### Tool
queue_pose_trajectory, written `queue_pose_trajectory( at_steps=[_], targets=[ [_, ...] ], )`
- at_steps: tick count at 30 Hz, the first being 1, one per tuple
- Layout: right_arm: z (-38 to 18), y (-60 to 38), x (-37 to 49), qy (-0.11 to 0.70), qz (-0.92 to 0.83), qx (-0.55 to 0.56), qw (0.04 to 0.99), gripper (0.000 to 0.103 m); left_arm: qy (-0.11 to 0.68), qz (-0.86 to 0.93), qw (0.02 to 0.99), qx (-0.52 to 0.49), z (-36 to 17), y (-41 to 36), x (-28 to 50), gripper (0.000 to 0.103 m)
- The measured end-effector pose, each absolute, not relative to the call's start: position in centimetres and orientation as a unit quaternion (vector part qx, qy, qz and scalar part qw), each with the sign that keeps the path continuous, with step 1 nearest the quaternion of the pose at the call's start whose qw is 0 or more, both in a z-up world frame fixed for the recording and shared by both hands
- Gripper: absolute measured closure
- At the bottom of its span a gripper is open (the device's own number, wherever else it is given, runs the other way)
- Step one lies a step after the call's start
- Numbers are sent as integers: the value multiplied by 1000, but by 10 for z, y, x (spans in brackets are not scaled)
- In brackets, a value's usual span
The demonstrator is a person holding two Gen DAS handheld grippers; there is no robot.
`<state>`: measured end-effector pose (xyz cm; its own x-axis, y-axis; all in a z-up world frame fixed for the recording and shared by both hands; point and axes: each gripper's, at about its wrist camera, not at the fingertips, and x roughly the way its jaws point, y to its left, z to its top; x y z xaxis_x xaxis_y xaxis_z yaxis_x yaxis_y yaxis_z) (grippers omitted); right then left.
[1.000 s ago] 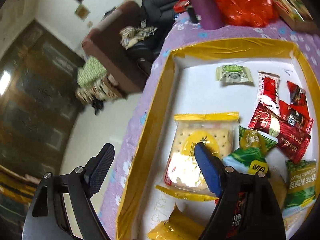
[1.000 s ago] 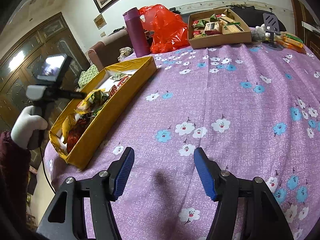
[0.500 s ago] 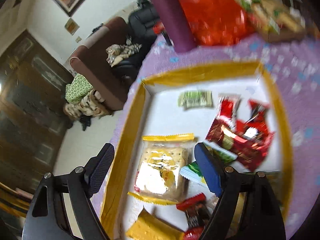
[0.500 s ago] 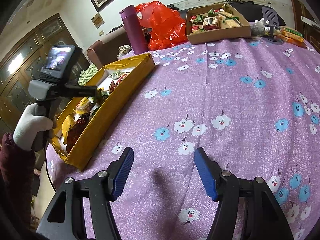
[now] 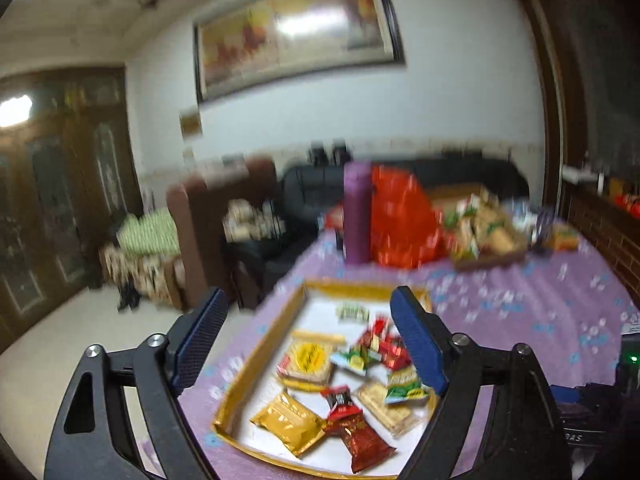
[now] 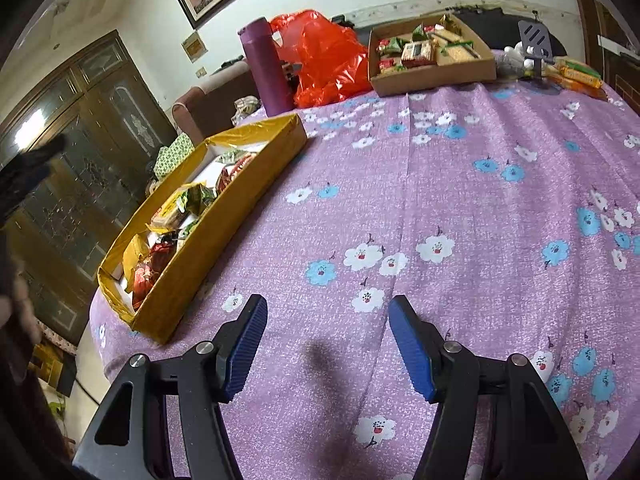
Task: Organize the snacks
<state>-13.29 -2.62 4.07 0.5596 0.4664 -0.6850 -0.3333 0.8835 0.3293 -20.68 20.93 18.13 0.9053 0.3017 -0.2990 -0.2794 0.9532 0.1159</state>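
Note:
A yellow-lined box [image 5: 256, 356] [image 6: 224, 216] holds several snack packets: a cracker pack [image 5: 306, 360], a gold pouch [image 5: 288, 420], a red pouch [image 5: 354, 428] and green packets [image 5: 402, 384]. My left gripper [image 5: 308, 332] hangs high above the box's near end, its jaws still opening with nothing between them. My right gripper [image 6: 326, 336] stands open and empty over the purple flowered tablecloth [image 6: 460, 200], right of the box. A brown cardboard box [image 6: 436, 64] [image 5: 488, 240] of more snacks sits at the table's far side.
A purple flask [image 6: 268, 68] [image 5: 357, 212] and a red plastic bag [image 6: 324, 60] stand behind the yellow box. A dark phone stand [image 6: 534, 46] and orange packets [image 6: 576, 74] lie at the far right. Sofas [image 5: 208, 232] stand beyond the table's left edge.
My left gripper has risen and drawn back from the box, tilting up so the room and wall now show. The right gripper has stayed put.

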Motion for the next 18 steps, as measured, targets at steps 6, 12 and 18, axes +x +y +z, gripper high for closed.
queue_pose_trajectory(
  at_steps=[6,12,18],
  targets=[
    [81,-36,-175,316,204,50,925,38,10,183,982,40,215,185,-286,0],
    [144,-49,-236,177,173,22,969,29,-22,273,962,-2,234,176,-323,0],
    [161,-31,-263,157,214,-15,964,11,116,185,975,-35,218,182,-287,0]
  ],
)
